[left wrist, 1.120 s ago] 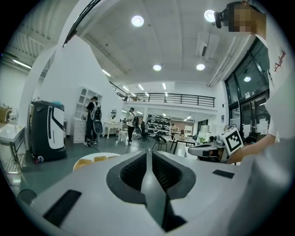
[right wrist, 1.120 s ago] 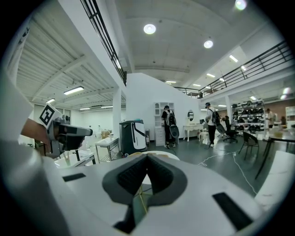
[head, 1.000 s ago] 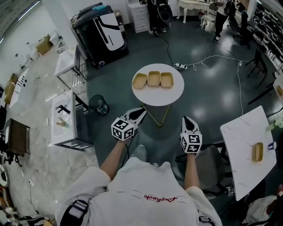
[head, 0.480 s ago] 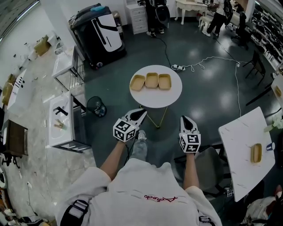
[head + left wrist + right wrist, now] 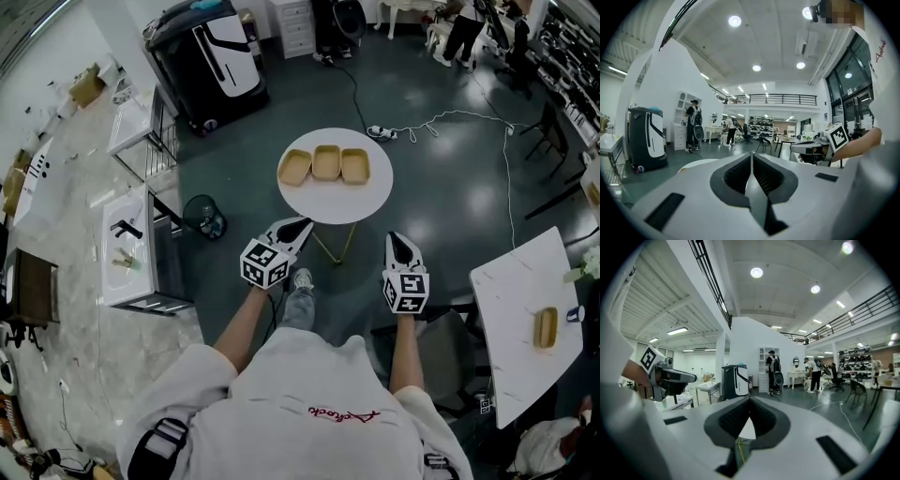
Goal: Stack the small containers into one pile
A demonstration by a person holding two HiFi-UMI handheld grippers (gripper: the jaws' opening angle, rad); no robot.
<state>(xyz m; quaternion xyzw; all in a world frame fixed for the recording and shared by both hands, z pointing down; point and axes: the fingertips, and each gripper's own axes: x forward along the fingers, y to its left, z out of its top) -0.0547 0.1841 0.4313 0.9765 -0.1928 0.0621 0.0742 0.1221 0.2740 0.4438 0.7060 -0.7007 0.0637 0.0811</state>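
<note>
Currently: three small containers sit in a row on the round white counter (image 5: 334,202), namely the left container (image 5: 294,168), middle container (image 5: 326,162) and right container (image 5: 355,166). All are open side up and none is stacked. Whether their rims touch cannot be told.

Both grippers are held short of the counter's near edge, well apart from the row. The left gripper (image 5: 297,226) has just been closing its jaws; they are now together with nothing between them. The right gripper (image 5: 398,240) also has its jaws together and is empty.

Risks, as judged:
- Neither gripper can take a rim until its jaws part, so arriving closed would likely shove a container across the counter.
- The row is tightly spaced, so a jaw slid beside one rim may nudge its neighbour.
- The containers look shallow and light, so a one-sided pinch may tilt one and stop it nesting.
</note>
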